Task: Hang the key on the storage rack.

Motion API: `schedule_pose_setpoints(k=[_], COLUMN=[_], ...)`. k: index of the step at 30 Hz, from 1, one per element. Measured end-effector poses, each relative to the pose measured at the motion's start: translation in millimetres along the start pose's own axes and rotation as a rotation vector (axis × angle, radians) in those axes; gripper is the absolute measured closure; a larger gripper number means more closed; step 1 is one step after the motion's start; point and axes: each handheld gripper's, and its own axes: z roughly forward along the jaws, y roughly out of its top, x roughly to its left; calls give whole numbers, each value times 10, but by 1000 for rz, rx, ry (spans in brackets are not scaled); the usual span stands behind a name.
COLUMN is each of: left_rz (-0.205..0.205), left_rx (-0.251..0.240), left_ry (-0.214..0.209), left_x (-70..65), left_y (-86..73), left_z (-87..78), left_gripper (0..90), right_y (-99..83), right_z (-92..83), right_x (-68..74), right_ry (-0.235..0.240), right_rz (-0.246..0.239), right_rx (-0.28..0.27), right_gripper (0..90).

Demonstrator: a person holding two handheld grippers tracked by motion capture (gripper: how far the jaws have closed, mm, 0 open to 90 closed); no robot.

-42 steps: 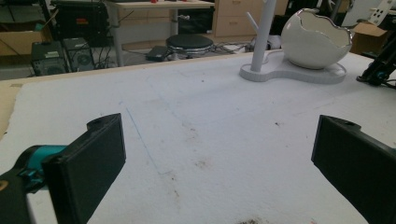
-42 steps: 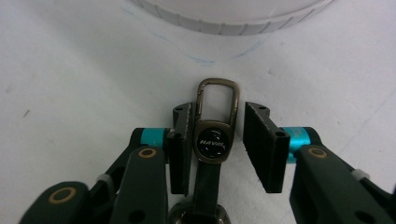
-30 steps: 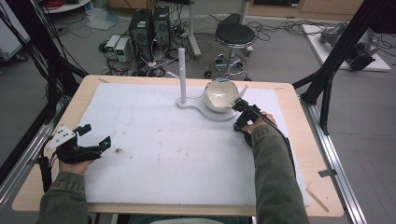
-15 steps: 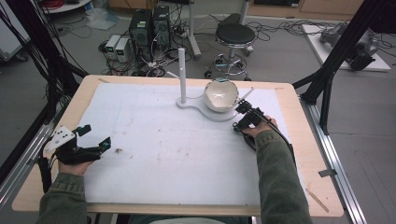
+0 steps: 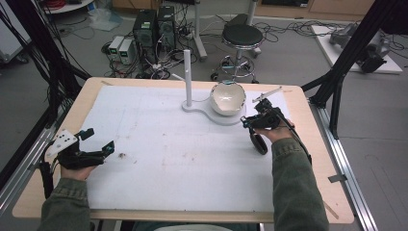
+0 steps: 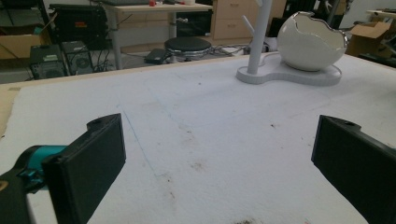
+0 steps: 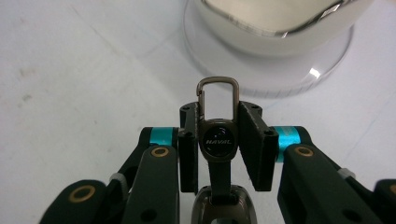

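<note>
While pinched between the right gripper's [image 7: 219, 149] jaws, key fob [image 7: 218, 140] (marked HAVAL, clasp forward) sits just short of egg-shaped bowl [image 5: 228, 97] on white stand [image 5: 219, 117]. Likely bound there; not yet delivered. Left gripper [image 5: 96, 144] wide, empty, well apart.

One legible marking found: "HAVAL", in pale letters on the round black emblem of a metal key fob [image 7: 218, 140]. The fob sits between the jaws of the right claw [image 7: 219, 144]. No other text, number or sign is readable.
</note>
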Motion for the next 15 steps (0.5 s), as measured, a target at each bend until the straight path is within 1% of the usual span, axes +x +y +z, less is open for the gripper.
schedule_pose_setpoints(k=[1,2,3,4,5,9,10,12,15], left_rz=[-2,-2,-2,-2,-3,-4,-4,-5,-3], left_rx=[-3,-3,-2,-3,-1,-2,-1,-1,1], left_ry=[1,1,1,1,1,1,0,-1,0], left_x=[-1,-2,-2,-3,-4,-3,-2,0,3], left_y=[-1,0,0,-1,0,0,1,0,-2], left_z=[3,4,4,5,5,6,8,9,12], left_gripper=[33,33,33,33,33,33,33,33,33], right_y=[7,16,24,28,37,72,91,95,120], right_z=[-34,-77,-108,-130,-165,-261,-294,-304,-321], right_x=[-1,11,23,31,47,84,97,108,123], right_ry=[13,14,5,5,-7,-6,14,14,18], right_rz=[-3,-5,-10,-14,-26,-42,-42,-38,-37], right_rx=[-23,-48,-69,-83,-112,-185,-221,-226,-260], right_gripper=[702,702,702,702,702,702,703,703,703])
